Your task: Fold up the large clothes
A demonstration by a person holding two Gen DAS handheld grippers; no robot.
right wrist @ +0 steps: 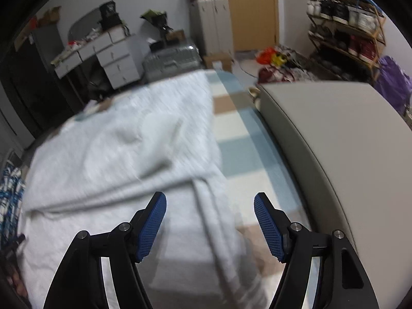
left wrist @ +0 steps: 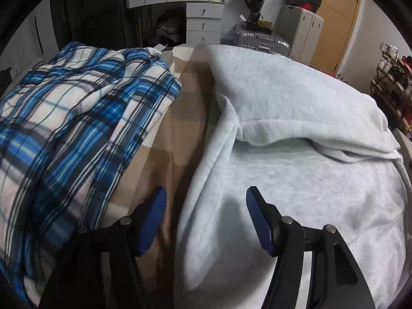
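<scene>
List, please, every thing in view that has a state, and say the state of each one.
Left gripper: open, holds nothing, over the left edge of the grey garment.
Right gripper: open, holds nothing, over the garment's right edge.
Grey garment: spread on the bed, partly folded.
Plaid garment: bunched up, unfolded.
Silver suitcase: lying flat, closed.
White drawers: closed.

right wrist view: motion-blurred throughout; the weave and folds of the pale grey fleece garment [right wrist: 123, 149] are smeared.
garment's near edge: cut off by the bottom edge in both views.
blue, white and black plaid cloth [left wrist: 77, 118]: runs off the left edge; its shape cannot be told.
checked bed cover [left wrist: 177, 128]: mostly hidden under both cloths.
shoe rack [right wrist: 345, 31]: pairs too small to tell apart.
</scene>
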